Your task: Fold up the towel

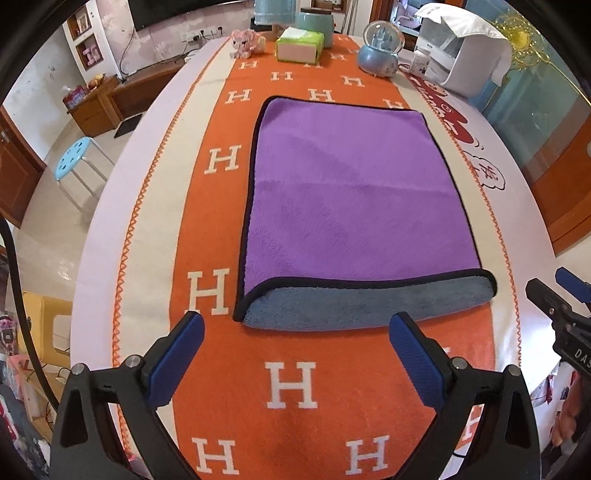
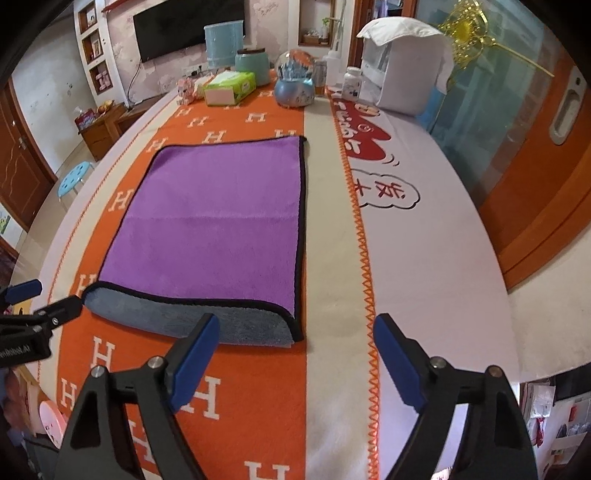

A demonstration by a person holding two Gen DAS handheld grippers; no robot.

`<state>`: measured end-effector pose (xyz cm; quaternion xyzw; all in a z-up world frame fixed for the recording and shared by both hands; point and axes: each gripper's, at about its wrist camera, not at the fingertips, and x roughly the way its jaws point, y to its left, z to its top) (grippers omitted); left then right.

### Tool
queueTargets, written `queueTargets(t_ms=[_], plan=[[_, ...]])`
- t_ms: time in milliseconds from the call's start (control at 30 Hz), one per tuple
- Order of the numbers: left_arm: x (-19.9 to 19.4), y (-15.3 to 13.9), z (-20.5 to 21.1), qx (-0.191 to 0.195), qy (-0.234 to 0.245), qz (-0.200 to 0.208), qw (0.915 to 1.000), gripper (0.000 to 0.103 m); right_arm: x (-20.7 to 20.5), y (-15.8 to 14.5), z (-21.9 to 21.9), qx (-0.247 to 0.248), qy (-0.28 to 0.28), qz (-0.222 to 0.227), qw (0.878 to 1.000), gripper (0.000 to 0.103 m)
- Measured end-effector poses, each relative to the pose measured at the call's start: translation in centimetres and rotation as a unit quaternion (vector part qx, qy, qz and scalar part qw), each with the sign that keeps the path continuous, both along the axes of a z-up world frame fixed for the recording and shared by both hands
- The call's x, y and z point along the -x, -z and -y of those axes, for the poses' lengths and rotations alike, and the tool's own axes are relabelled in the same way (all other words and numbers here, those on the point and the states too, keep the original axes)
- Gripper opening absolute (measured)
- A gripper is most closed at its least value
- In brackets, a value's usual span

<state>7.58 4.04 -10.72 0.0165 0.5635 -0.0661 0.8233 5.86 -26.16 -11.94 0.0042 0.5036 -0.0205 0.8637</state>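
Note:
A purple towel [image 1: 351,199] with black trim and a grey underside lies flat on the orange H-patterned cloth [image 1: 291,387]. Its near edge is rolled over so a grey strip shows. My left gripper [image 1: 297,328] is open and empty, just short of the towel's near edge, towards its left corner. In the right wrist view the towel [image 2: 214,229] lies ahead and left. My right gripper [image 2: 295,328] is open and empty; its left finger is beside the towel's near right corner. The left gripper [image 2: 40,299] shows at the left edge, and the right gripper [image 1: 554,295] at the right edge of the left view.
At the table's far end stand a green tissue box [image 1: 300,45], a teal jar [image 1: 314,20], a pink plush toy [image 1: 246,42], a snow globe [image 1: 382,48] and a white appliance [image 1: 461,55]. A blue stool [image 1: 75,155] stands on the floor to the left.

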Motion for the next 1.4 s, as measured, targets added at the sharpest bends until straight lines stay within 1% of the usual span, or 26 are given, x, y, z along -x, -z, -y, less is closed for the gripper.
queueTargets(t_ms=[100, 267, 333, 367, 433, 500, 700, 867, 933, 1000, 1133, 1200, 1300, 1400], plan=[[-0.7, 0.9, -0.7, 0.013, 0.019, -0.003, 0.9997, 0.098, -0.5, 1.0, 0.1, -0.002, -0.013, -0.006, 1.000, 0.078], [-1.9, 2.1, -1.6, 0.014, 0.043, 0.000, 0.9990, 0.089, -1.5, 2.4, 0.1, -0.002, -0.037, -0.018, 0.999, 0.073], [-2.4, 2.8, -1.8, 0.008, 0.059, -0.002, 0.9982, 0.082, -1.9, 2.9, 0.2, -0.006, -0.046, -0.024, 0.999, 0.070], [-2.7, 3.0, -1.8, 0.008, 0.066, -0.005, 0.9978, 0.081, -2.1, 3.1, 0.3, -0.008, -0.051, -0.026, 0.998, 0.068], [-3.1, 3.7, -1.8, 0.009, 0.077, -0.011, 0.9970, 0.073, -2.5, 3.5, 0.5, -0.012, -0.060, -0.031, 0.998, 0.066], [-3.4, 4.2, -2.0, 0.012, 0.087, -0.019, 0.9960, 0.068, -2.7, 3.9, 0.6, -0.013, -0.066, -0.035, 0.997, 0.064], [-3.9, 5.5, -2.4, 0.018, 0.103, -0.029, 0.9941, 0.066, -3.2, 5.0, 1.1, -0.018, -0.086, -0.045, 0.995, 0.062], [-4.4, 6.4, -2.9, 0.020, 0.116, -0.039, 0.9923, 0.058, -3.4, 5.6, 1.1, -0.019, -0.108, -0.050, 0.993, 0.060], [-4.6, 6.7, -2.9, 0.023, 0.121, -0.043, 0.9914, 0.053, -3.6, 5.9, 1.1, -0.023, -0.116, -0.055, 0.991, 0.059], [-4.5, 6.7, -3.0, 0.026, 0.126, -0.046, 0.9906, 0.050, -3.7, 6.1, 1.0, -0.025, -0.124, -0.059, 0.990, 0.055], [-4.6, 6.8, -2.6, 0.028, 0.145, -0.047, 0.9879, 0.050, -3.9, 6.5, 1.0, -0.027, -0.135, -0.063, 0.988, 0.050], [-4.7, 6.8, -2.5, 0.031, 0.151, -0.050, 0.9868, 0.049, -4.0, 6.6, 1.2, -0.036, -0.141, -0.065, 0.987, 0.046], [-4.6, 6.9, -2.4, 0.034, 0.161, -0.057, 0.9847, 0.046, -4.1, 6.7, 1.4, -0.043, -0.143, -0.069, 0.986, 0.043], [-4.7, 7.0, -2.3, 0.033, 0.169, -0.061, 0.9831, 0.045, -4.3, 6.8, 1.9, -0.064, -0.145, -0.076, 0.984, 0.040]])
